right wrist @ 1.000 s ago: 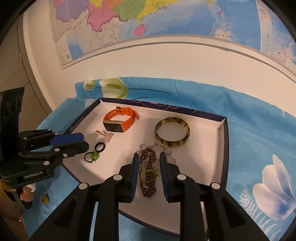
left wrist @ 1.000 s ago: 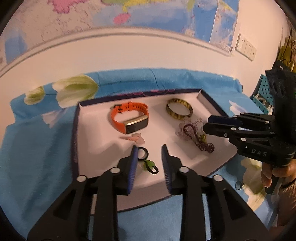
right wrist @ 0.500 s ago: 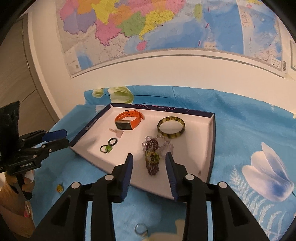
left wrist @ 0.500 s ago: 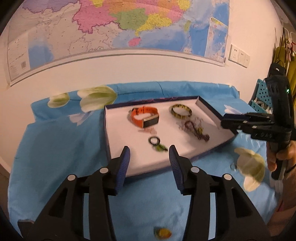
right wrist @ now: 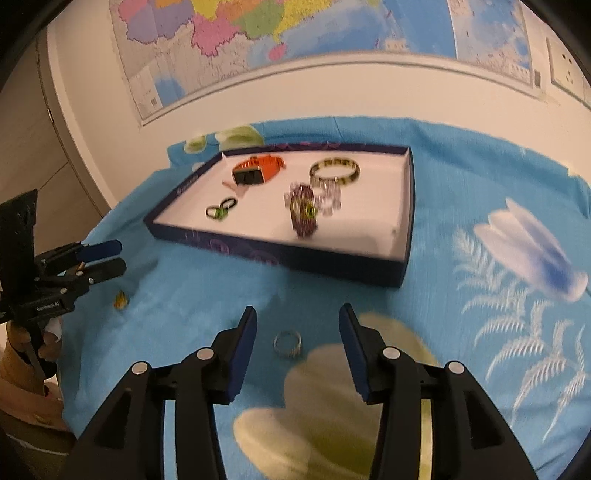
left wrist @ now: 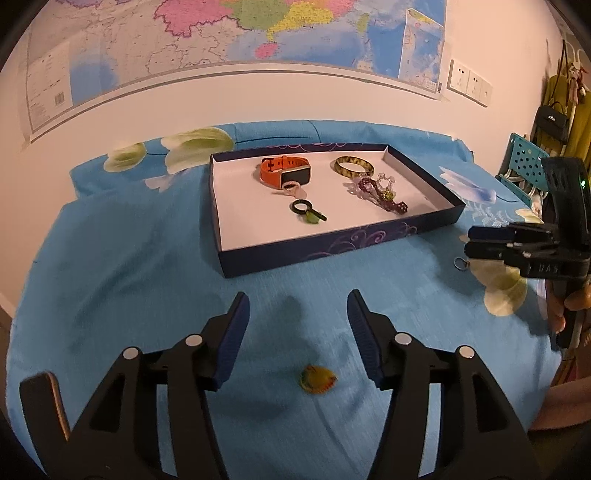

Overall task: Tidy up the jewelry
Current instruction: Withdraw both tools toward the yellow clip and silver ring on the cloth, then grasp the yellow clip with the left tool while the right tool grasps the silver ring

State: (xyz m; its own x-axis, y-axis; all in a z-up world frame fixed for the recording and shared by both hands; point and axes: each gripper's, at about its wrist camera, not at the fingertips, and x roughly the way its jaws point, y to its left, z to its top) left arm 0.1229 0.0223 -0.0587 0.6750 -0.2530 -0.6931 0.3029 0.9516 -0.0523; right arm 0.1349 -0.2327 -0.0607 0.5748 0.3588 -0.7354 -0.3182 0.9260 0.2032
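— Starting nearest: what are the two grippers doing?

— Both are spread wide with nothing between the fingers. The left gripper point(left wrist: 297, 325) hovers over the blue flowered cloth point(left wrist: 129, 280) covering the worktop, and a small yellow-orange charm point(left wrist: 317, 378) lies on the cloth just below the gap between its fingers. The right gripper point(right wrist: 297, 339) hangs over the cloth too, with a silver ring point(right wrist: 288, 344) lying on the fabric between its fingertips, touching neither.

— Can each gripper be seen from the other camera?

— Yes. The right one shows at the right edge of the left view, the ring just beside its tips. The left one shows at the left edge of the right view, the charm near its tips.

— And farther out?

— A shallow dark-blue tray point(left wrist: 332, 249) with a white floor sits on the cloth. Nearest inside, toward the left, lies a black ring with a green piece point(left wrist: 308, 213). Right of it sprawls a dark red beaded bracelet point(left wrist: 384, 195), tangled with clear beads. Behind, an orange smartwatch point(left wrist: 284, 172) rests on its side, a pale pink bit touching it at the front. Right of the watch lies a mottled yellow-brown bangle point(left wrist: 354, 166).

— Beyond the tray?

— A white wall carrying a coloured map point(left wrist: 258, 33).
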